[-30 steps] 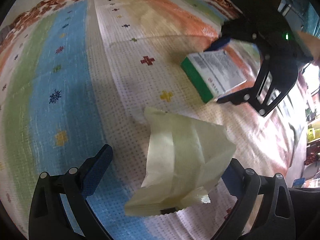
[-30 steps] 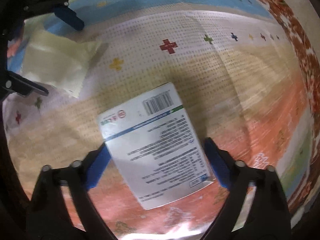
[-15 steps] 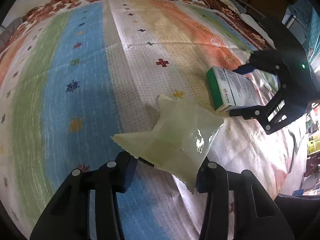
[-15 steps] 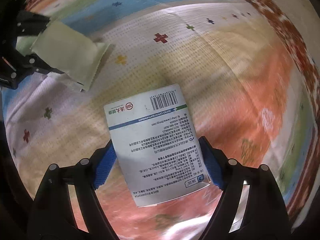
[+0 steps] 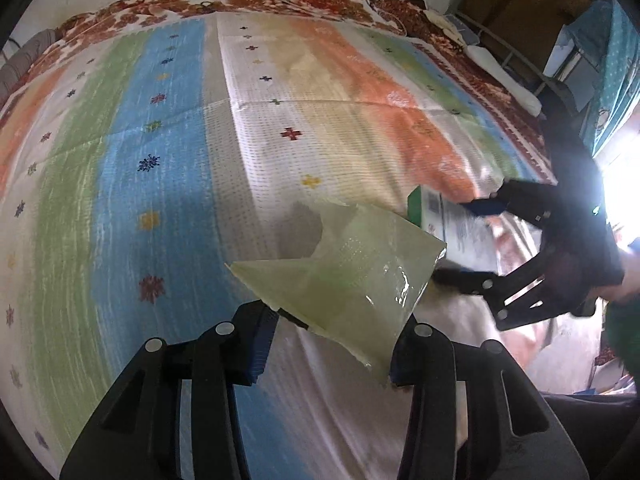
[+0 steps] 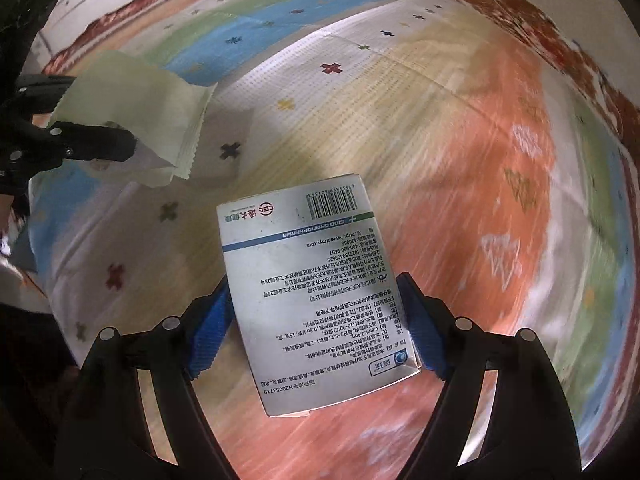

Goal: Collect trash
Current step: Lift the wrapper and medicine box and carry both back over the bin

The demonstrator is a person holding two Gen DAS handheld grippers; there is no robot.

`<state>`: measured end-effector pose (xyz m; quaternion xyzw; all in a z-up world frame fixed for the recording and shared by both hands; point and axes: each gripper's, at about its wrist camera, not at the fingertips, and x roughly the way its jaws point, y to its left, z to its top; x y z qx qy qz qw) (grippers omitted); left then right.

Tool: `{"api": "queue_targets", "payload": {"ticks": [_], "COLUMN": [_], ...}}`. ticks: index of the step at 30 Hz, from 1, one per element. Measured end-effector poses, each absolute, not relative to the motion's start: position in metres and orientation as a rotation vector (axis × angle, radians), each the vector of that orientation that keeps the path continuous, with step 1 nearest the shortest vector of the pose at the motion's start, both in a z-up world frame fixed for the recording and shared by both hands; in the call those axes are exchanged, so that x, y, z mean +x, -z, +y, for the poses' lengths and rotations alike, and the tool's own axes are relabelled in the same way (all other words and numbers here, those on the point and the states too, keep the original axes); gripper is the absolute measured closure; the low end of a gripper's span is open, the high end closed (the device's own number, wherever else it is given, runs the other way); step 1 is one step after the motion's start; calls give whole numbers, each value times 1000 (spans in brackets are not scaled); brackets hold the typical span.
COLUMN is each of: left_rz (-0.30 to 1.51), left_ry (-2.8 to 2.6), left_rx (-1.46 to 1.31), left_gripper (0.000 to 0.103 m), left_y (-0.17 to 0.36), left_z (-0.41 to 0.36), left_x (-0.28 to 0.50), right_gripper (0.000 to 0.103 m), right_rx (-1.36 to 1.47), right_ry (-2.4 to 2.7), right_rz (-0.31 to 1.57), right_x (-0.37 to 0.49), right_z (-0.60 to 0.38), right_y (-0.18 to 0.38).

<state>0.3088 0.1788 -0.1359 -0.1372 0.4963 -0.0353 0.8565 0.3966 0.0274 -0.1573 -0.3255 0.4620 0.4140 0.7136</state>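
The left gripper (image 5: pixel 332 344) clenches a glossy, pale-green plastic wrapper (image 5: pixel 352 272), creased and jagged-edged, lifted off the striped woven bedspread (image 5: pixel 168 184). The right gripper (image 6: pixel 316 328) grasps a flat white cardboard box (image 6: pixel 316 292) with printed text and a barcode, also raised above the bedspread.

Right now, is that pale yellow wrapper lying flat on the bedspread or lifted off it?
Lifted. The wrapper hangs pinched in the left claw, crumpled and folded over, casting a shadow on the bedspread below.
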Motion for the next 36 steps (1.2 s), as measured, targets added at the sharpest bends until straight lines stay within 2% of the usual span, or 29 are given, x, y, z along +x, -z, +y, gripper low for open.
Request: {"api": "queue_targets", "payload": {"ticks": [10,25,36], "left_rz": [1012,938,916], "left_ry": [66,-33,-39], "left_rx": [-277,-304,-327], "left_gripper": [60,60,59], "left_y": [100,-5,-42], "left_z": [149,102,58], "left_x": [275,203,152], "right_gripper": [29,29,29], "right_rx": [-546,-377,-279], "right_ry": [-844,-726,-700], "right_rz": [1035,963,930], "right_x": [364,269,201], "right_z": [-13,-76,-118], "right_y": [124,8,-25]}}
